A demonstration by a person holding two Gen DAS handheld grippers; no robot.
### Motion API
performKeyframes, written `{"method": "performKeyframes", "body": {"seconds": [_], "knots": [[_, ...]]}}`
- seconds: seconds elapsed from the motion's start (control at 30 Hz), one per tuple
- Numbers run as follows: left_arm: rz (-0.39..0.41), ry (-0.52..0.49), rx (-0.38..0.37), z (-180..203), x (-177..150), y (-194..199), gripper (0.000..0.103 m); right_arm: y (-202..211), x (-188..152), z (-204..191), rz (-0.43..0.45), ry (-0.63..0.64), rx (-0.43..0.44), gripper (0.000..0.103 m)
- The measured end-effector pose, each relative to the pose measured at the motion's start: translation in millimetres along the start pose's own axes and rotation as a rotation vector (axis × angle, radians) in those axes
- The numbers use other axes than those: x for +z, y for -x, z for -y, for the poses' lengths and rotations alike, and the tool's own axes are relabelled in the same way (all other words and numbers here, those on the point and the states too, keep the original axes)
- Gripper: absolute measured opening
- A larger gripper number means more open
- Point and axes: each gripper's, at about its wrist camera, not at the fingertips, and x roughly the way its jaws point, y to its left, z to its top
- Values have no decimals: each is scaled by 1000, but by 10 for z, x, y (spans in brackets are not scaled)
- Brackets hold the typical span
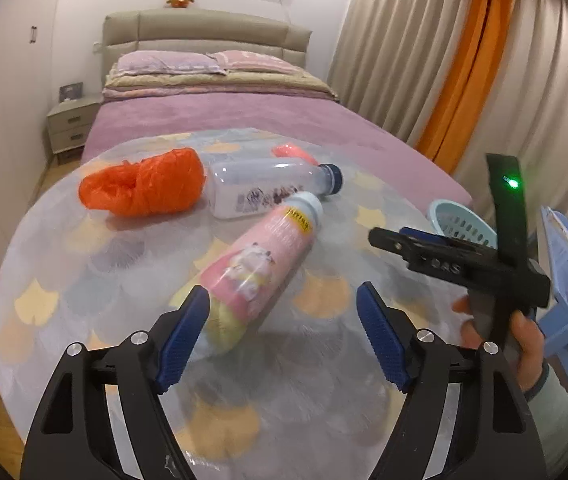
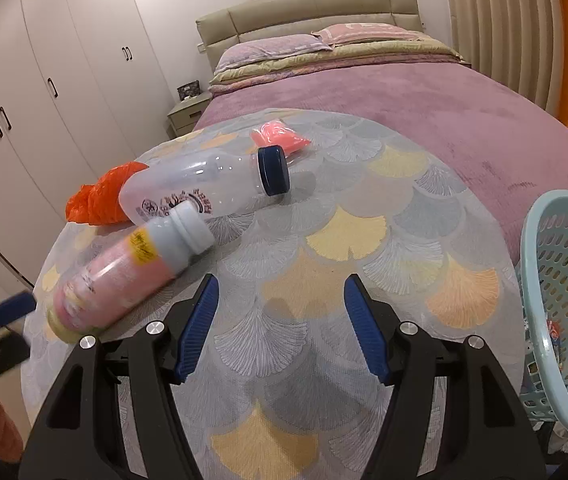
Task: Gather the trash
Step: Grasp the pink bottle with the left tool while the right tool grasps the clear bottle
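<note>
Blue-padded and black-framed, the left claw [image 1: 281,330] stands wide over the round surface [image 1: 123,264] with its fan-patterned cloth; the base of the pink-labelled plastic bottle with a pale cap [image 1: 261,262] lies between its pads, tilted and blurred, and the pads do not press on it. A yellow strip near the bottle's neck carries dark print too small to read, and the label shows a cartoon animal. Behind it lies a clear plastic bottle with a dark blue cap [image 1: 271,190], on its side, its printed label unreadable (smeared dark characters only). Left of that sits a crumpled orange plastic bag [image 1: 143,188], and a small pink packet [image 1: 292,151] lies at the far edge. The right claw [image 2: 279,322] hangs partly parted over bare cloth, holding nothing. A pale blue perforated plastic basket [image 2: 564,280] stands at the surface's right edge. Beyond is a bed with a mauve cover [image 2: 424,100].
</note>
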Motion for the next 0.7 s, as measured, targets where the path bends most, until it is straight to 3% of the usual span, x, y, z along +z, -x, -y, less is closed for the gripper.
{"method": "performKeyframes", "body": {"seconds": [0.2, 0.47, 0.53, 0.6, 0.7], "knots": [[-35, -55, 69, 13, 159, -302, 74, -37, 46, 39, -22, -21, 21, 61], [-140, -134, 47, 62, 280, -637, 74, -49, 439, -26, -16, 8, 93, 62], [-155, -138, 53, 95, 293, -679, 70, -81, 582, -83, -6, 35, 97, 62], [-172, -144, 75, 118, 293, -715, 56, -161, 733, -164, 5, 79, 89, 61], [-182, -137, 77, 130, 251, -681, 51, -278, 884, -208, -14, 98, 115, 62]]}}
